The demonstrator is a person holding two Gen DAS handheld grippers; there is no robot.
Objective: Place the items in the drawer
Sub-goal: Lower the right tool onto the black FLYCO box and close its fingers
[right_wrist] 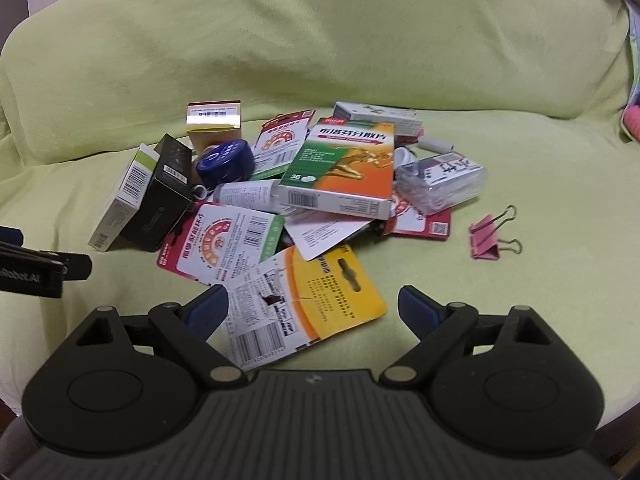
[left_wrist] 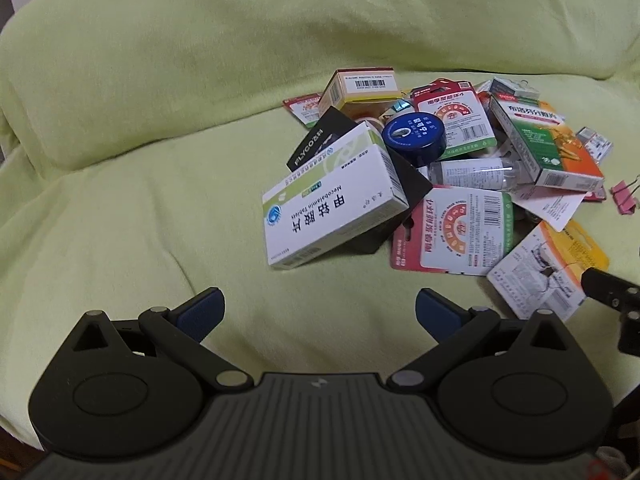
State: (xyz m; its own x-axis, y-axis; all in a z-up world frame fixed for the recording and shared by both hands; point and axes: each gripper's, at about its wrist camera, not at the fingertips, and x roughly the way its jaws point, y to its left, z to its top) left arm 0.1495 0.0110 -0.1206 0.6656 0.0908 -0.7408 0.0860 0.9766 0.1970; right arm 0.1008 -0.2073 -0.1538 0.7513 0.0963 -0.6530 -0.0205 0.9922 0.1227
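1. Bedding first: a green cover (left_wrist: 160,160) spreads under everything, soft and rumpled, so I judge that anything pressed down on will sink or slide instead of staying put. No drawer shows in either view.

2. Pile next: the items sit heaped on the cover, well ahead of both grippers. The white tablet box (left_wrist: 336,204) leans on a black box (right_wrist: 160,196); the green-and-orange box (right_wrist: 344,168) lies across a clear bottle (left_wrist: 472,172) and several cards. Lifting any lower piece would likely topple what rests on it.

3. Left gripper (left_wrist: 318,312): jaws spread wide, holding nothing, hovering over bare cover just short of the white tablet box.

4. Right gripper (right_wrist: 314,312): also wide apart and empty, with the yellow backing card (right_wrist: 320,304) lying between and under its fingers. The card is thin and flat, so the pads may skate over it or pinch the cover along with it.

5. Blue round tin (right_wrist: 226,162): propped on edge, likely to roll if nudged.

6. Pink binder clip (right_wrist: 490,240): lies alone, apart from the pile to its right; small enough to slip out of a loose pinch.
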